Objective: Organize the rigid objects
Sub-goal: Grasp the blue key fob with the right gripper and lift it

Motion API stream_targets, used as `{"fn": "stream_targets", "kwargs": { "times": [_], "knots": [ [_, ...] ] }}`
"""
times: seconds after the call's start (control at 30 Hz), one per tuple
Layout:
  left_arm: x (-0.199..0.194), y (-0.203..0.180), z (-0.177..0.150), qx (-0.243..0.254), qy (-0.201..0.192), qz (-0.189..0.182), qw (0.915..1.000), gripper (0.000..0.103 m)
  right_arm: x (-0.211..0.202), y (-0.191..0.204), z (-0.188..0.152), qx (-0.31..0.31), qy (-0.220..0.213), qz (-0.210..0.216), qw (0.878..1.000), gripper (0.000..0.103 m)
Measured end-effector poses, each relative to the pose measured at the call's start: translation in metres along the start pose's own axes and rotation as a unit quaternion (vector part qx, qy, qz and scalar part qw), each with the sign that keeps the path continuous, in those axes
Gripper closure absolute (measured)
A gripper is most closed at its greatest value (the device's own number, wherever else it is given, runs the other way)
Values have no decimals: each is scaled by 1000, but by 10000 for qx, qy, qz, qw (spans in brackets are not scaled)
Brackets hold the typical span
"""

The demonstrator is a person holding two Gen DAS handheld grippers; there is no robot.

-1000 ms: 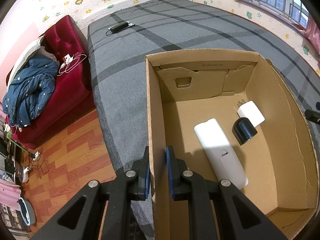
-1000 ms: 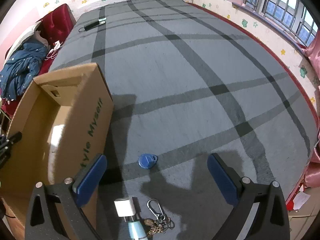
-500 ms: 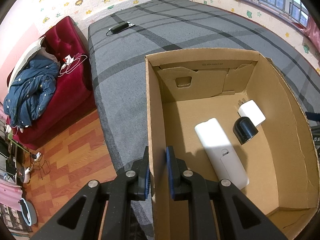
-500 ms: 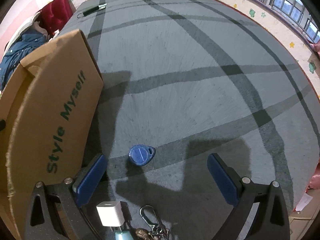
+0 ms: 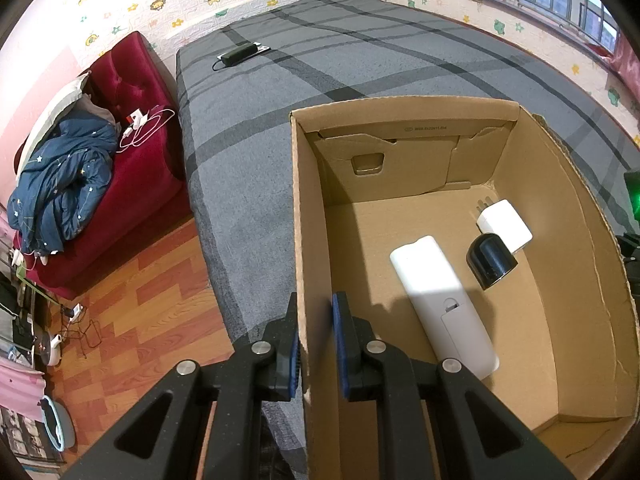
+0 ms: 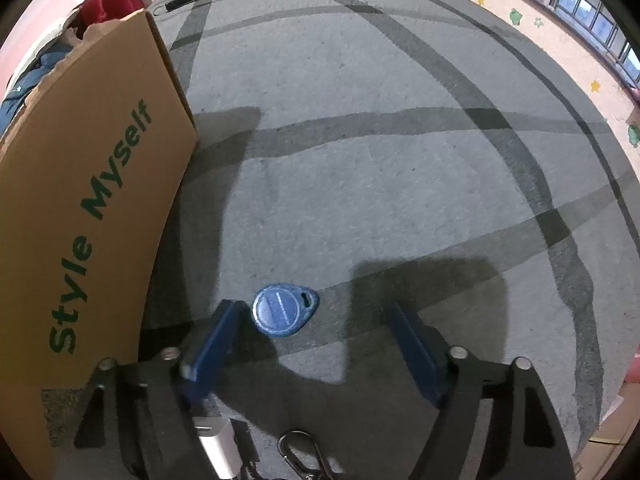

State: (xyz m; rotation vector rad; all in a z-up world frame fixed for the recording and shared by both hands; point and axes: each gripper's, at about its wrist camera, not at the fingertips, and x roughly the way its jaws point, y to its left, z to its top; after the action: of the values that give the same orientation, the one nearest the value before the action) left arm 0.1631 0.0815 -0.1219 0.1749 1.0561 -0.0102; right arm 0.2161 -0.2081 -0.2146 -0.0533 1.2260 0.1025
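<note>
Left gripper pinching cardboard box wall. Right gripper hanging wide over blue key fob near box side: light, stiff, flat; probably gripping across edges.

I see the key fob on the bed, right of the box (remote inside).

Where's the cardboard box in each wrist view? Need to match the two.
Left wrist: cardboard box fills the right half, seen from above, its left wall pinched by the left gripper.
Right wrist: same box at the left edge, outer wall showing, printed "Style Myself".
Shared landmark: the black charger on the far gray striped bedspread.
</note>
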Motion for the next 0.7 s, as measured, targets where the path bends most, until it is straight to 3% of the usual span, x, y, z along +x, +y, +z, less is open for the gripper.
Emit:
{"fn": "stream_targets", "kwargs": {
  "times": [0.07, 0.2, 0.7],
  "knots": [
    [0, 0, 0, -2, 0, -2, 10000, 88, -1, 1, 1, 10, 3, 86, 10000, 36],
    [0, 0, 0, -14, -1, -9, 10000, 88, -4, 3, 0, -51, -21, 161, 9999, 68],
    [0, 0, 1, -25, 0, -24, 10000, 88, -25, 5, -2, 3, -98, 61, 9999, 68]
  ]
}}
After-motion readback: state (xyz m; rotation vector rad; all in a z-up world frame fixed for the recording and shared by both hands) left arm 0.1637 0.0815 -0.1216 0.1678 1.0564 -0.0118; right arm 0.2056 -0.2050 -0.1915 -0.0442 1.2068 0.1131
